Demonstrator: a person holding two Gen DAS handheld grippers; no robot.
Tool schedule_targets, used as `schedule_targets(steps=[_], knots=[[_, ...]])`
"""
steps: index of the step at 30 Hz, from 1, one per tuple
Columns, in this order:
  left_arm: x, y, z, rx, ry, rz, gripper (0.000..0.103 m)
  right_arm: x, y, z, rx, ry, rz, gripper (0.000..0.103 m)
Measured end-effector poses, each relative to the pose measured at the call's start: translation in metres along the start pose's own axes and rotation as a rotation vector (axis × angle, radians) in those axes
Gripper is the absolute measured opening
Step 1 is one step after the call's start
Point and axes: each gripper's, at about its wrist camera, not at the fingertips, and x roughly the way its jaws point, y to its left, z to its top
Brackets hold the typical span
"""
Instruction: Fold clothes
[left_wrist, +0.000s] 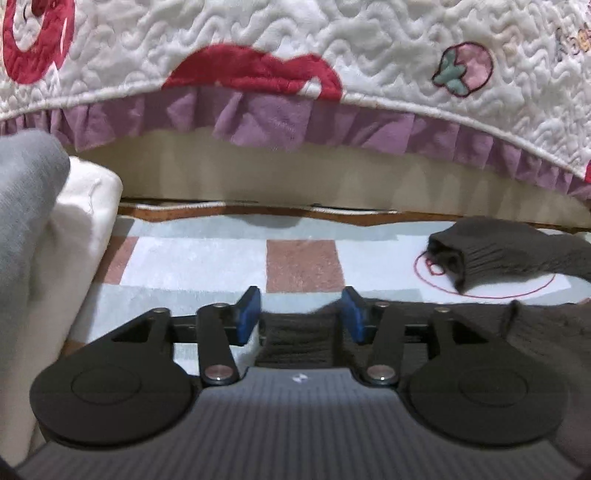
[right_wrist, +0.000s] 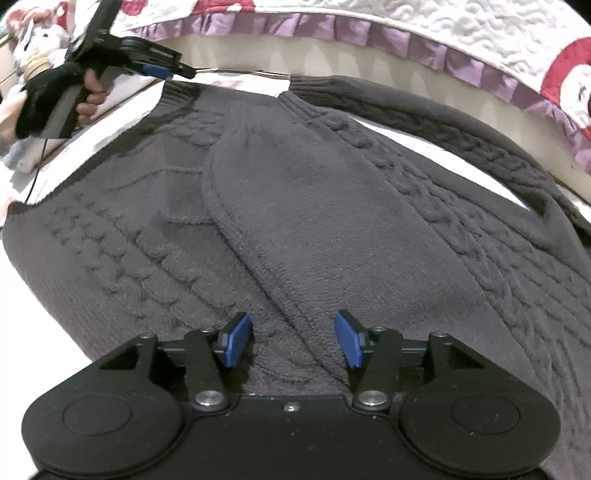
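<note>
A dark grey cable-knit sweater (right_wrist: 295, 206) lies flat on the floor mat, one sleeve folded across its body. My right gripper (right_wrist: 293, 339) is open, just above the sweater's near part, empty. My left gripper (left_wrist: 301, 314) is open at the sweater's ribbed edge (left_wrist: 295, 332), which lies between its blue pads; it also shows in the right wrist view (right_wrist: 162, 70), at the sweater's far left corner. A sleeve cuff (left_wrist: 447, 258) lies on the mat to the right.
A checkered mat (left_wrist: 207, 262) covers the floor. A bed with a white quilt and purple frill (left_wrist: 295, 118) runs along the far side. Folded white and grey clothes (left_wrist: 55, 229) are stacked at the left. Soft toys (right_wrist: 40, 40) sit far left.
</note>
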Motion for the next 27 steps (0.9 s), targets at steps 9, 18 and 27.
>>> schedule_targets(steps=[9, 18, 27], knots=[[-0.041, -0.048, -0.008, 0.102, -0.035, -0.132, 0.067, -0.007, 0.001, 0.006, 0.056, -0.004, 0.055, 0.059], [-0.022, -0.085, -0.023, 0.031, 0.055, -0.368, 0.071, -0.050, -0.083, 0.033, 0.282, -0.206, 0.013, 0.062], [0.033, -0.166, 0.005, 0.414, 0.054, -0.249, 0.092, -0.049, -0.210, 0.026, 0.708, -0.269, 0.008, 0.063]])
